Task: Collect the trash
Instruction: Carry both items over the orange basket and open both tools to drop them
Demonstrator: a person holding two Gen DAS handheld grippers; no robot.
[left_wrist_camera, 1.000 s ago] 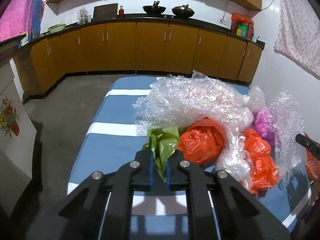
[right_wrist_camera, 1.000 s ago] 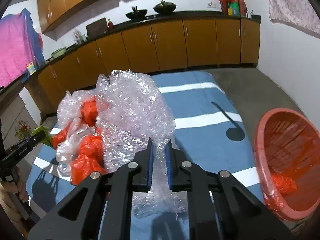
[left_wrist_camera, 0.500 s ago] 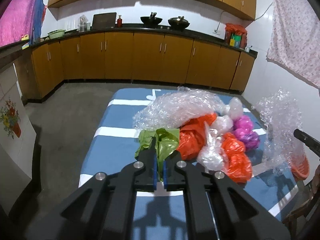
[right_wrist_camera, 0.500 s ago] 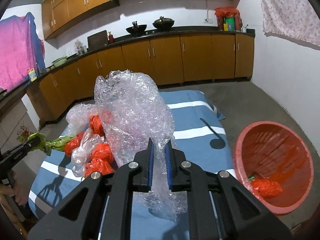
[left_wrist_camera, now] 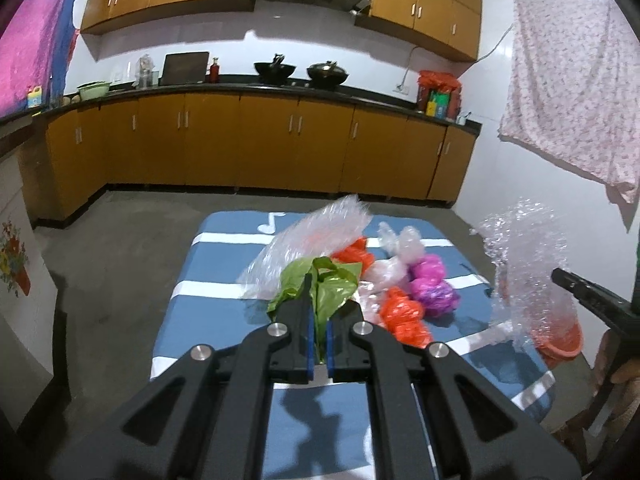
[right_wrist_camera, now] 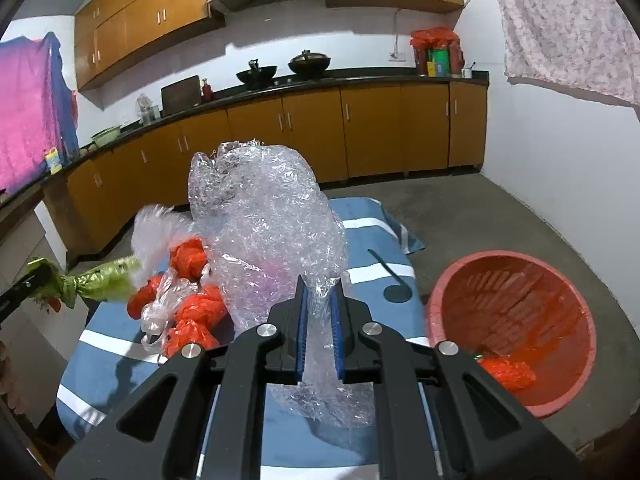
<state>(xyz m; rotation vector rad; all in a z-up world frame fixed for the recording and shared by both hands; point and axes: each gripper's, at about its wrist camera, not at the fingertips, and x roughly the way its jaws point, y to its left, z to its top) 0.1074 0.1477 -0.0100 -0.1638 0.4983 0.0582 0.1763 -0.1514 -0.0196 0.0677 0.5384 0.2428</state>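
Observation:
My left gripper (left_wrist_camera: 319, 322) is shut on a crumpled green plastic bag (left_wrist_camera: 320, 282), lifted above the blue striped table (left_wrist_camera: 208, 304). The same green bag (right_wrist_camera: 100, 278) shows at the left of the right wrist view. My right gripper (right_wrist_camera: 319, 308) is shut on a large sheet of clear bubble wrap (right_wrist_camera: 268, 232), also raised; that bubble wrap (left_wrist_camera: 524, 264) hangs at the right in the left wrist view. On the table lie orange bags (left_wrist_camera: 402, 314), a pink bag (left_wrist_camera: 434, 290), clear bags (left_wrist_camera: 394, 256) and another bubble wrap sheet (left_wrist_camera: 316, 236).
A red plastic basket (right_wrist_camera: 516, 328) stands on the floor right of the table, with an orange bag (right_wrist_camera: 506, 372) inside. Wooden kitchen cabinets (left_wrist_camera: 260, 144) run along the far wall. A floral cloth (left_wrist_camera: 572, 92) hangs on the right wall. Bare concrete floor surrounds the table.
Both grippers have risen and drawn back from the pile, carrying the green bag and the bubble wrap. The table and trash pile now look smaller and lower.

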